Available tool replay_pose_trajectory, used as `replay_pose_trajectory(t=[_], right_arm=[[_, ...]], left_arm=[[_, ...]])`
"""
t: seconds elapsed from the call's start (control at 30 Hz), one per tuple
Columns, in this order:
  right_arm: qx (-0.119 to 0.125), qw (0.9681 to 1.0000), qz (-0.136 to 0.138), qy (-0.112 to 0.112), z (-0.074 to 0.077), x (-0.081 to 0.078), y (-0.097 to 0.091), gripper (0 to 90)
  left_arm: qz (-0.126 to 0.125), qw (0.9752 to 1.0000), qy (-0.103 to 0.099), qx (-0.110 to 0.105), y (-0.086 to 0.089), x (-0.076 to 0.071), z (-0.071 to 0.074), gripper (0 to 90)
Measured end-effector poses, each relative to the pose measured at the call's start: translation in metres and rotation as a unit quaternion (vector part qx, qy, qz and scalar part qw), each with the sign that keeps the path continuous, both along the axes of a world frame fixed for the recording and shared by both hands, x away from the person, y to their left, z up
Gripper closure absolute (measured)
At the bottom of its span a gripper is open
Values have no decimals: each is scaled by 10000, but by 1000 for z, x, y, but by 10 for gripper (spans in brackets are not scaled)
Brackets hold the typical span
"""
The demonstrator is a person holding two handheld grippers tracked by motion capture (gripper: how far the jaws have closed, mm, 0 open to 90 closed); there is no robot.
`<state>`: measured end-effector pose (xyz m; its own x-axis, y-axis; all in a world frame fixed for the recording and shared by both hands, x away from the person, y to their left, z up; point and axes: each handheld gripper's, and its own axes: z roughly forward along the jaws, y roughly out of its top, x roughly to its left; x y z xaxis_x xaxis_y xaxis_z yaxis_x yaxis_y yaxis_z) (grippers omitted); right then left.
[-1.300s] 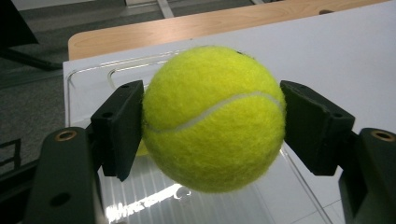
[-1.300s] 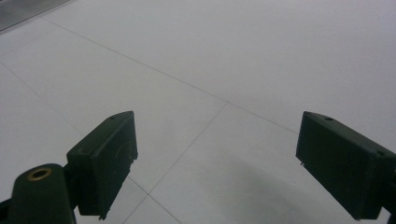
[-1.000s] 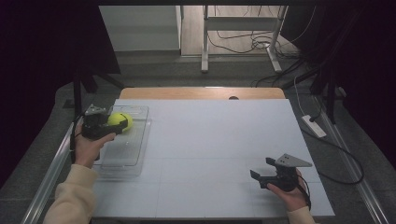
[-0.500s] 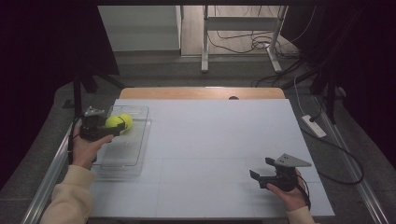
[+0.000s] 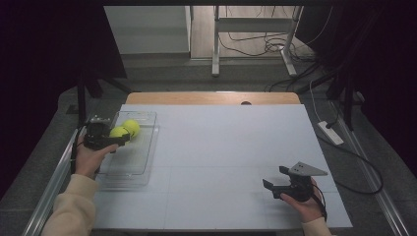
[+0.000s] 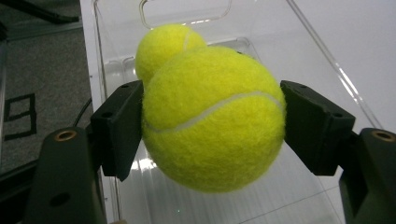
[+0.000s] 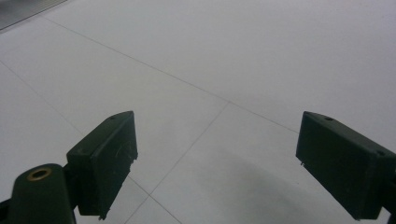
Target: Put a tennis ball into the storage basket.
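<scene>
fuzzy round tennis ball (image 6: 212, 119) in black claw (image 6: 212, 126).

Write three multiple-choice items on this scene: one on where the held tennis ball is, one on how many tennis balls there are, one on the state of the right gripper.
1. The held tennis ball is
A. over the clear tray
B. on the floor
C. beside the right gripper

2. How many tennis balls are there?
A. one
B. two
C. four

3. The right gripper is
A. shut on a ball
B. open with nothing between its jaws
C. shut on the tray

Answers:
1 A, the left gripper carries it above the tray.
2 B, a second ball lies in the tray behind the held one.
3 B, the right gripper view shows bare table between spread jaws.
</scene>
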<state>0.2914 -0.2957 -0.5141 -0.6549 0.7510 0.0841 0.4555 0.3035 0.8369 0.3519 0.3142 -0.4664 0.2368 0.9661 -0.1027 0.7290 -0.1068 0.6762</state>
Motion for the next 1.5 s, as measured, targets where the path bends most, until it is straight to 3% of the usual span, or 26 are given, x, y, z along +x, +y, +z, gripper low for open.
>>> replay_pose_trajectory(t=[0.3,0.83,0.97,1.27,1.5], right_arm=[[0,10000,-3,-9,0,0,0,122],[-9,10000,7,-1,0,0,0,122],[-11,10000,7,0,0,0,0,121],[-16,10000,18,-13,0,0,0,121],[-12,10000,6,-10,0,0,-1,121]], left_arm=[[-70,9996,255,128,-3,3,-7,267],[-4,9994,206,292,-2,0,-7,243],[49,9999,30,133,-1,-2,0,149],[-20,10000,-62,-59,-2,-5,5,119],[-78,9993,-242,-287,0,-10,8,111]])
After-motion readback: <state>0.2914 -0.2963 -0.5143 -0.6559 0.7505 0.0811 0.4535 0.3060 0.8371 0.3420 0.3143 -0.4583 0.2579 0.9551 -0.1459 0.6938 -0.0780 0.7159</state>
